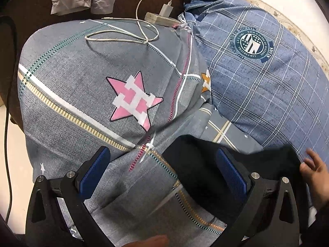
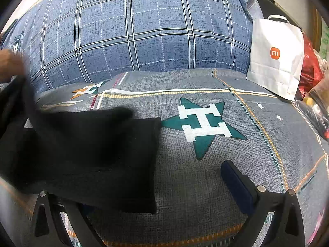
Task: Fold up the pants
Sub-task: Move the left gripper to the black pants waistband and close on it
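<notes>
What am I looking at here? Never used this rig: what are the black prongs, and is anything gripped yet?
The prongs are two hand-held grippers, each with its own fisheye camera looking along its blue pads. The left gripper and right gripper both stand open, gripping nothing. The surface is a bed with a grey star-print sheet. The black pants lie on it, one part draped over the right gripper's left finger. A bare hand lifts the pants' far edge. A charger cable and a white bag lie aside.
</notes>
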The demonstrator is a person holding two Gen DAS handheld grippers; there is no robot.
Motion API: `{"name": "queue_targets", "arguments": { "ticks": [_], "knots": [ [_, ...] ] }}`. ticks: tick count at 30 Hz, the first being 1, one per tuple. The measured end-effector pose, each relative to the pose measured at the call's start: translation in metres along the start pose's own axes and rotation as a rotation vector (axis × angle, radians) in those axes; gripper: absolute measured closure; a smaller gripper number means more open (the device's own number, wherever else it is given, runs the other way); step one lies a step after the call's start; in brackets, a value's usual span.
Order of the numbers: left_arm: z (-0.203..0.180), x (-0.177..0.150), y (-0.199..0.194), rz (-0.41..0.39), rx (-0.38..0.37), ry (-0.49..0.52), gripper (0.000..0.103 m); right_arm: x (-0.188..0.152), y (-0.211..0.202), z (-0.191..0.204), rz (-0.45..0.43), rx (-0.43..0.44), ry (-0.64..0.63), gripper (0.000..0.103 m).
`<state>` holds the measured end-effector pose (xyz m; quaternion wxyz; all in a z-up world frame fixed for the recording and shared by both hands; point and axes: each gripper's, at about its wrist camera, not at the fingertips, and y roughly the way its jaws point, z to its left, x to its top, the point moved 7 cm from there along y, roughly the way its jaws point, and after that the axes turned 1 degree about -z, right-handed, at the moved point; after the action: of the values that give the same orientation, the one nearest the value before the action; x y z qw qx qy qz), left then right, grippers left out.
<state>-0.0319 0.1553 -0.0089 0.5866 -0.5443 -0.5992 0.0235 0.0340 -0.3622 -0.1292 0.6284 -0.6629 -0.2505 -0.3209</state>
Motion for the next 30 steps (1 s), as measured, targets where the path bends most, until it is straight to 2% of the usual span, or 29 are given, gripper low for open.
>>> {"name": "queue_targets", "arguments": {
  "ticks": [14,19,23,25,27,30],
  "knots": [
    [-0.012,-0.013,0.009,0.065,-0.028,0.067,0.0,0.0,0.0,0.001,0.0,-0.001,0.0,0.0],
    [-0.026,-0.036,0.023,0.198,-0.08,0.145,0.0,0.001,0.0,0.001,0.0,-0.001,0.0,0.0],
    [-0.022,-0.056,0.036,0.343,-0.151,0.072,0.0,0.001,-0.001,0.001,0.0,-0.001,0.0,0.0],
    [-0.012,-0.064,0.047,0.443,-0.185,-0.018,0.0,0.001,-0.001,0.001,0.0,-0.001,0.0,0.0],
    [-0.006,-0.067,0.055,0.494,-0.2,-0.07,0.0,0.0,0.0,0.0,0.0,0.0,0.0,0.0],
    [-0.007,-0.068,0.055,0.502,-0.203,-0.061,0.0,0.0,0.0,0.0,0.0,0.0,0.0,0.0]
  ]
}}
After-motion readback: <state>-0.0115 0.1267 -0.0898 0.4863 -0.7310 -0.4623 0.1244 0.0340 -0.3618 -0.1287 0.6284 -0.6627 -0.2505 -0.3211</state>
